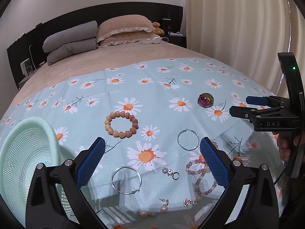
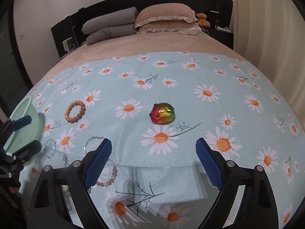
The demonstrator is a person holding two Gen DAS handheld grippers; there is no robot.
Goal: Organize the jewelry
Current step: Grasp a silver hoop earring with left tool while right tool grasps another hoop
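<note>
1. Nearest, the left gripper (image 1: 152,158) stands with its two blue-padded jaws wide apart and nothing between the pads; it hovers over the daisy-print cloth (image 1: 171,87).
2. Likewise, the right gripper (image 2: 153,159) has its jaws spread apart, empty, above bare cloth.
3. Closest on the cloth lie two pearl drop earrings (image 1: 164,207) and one gold pendant earring (image 1: 187,202).
4. Beyond them: two silver hoop earrings, one near (image 1: 126,179) and one farther (image 1: 188,139), one crystal stud earring (image 1: 170,172), and one pink bead strand (image 1: 199,173) partly hidden behind the left gripper's right finger.
5. One mint mesh basket (image 1: 28,133) sits at the cloth's left edge, well apart from the earrings.
6. Farther out lies one peach bead bracelet (image 1: 121,124), a closed ring lying flat.
7. One iridescent dome-shaped ornament (image 2: 162,115) rests alone ahead of the right gripper.
8. Farthest: two stacked pillows (image 1: 125,30), one folded grey quilt (image 1: 70,42) and one teddy bear (image 1: 157,28) at the headboard.
</note>
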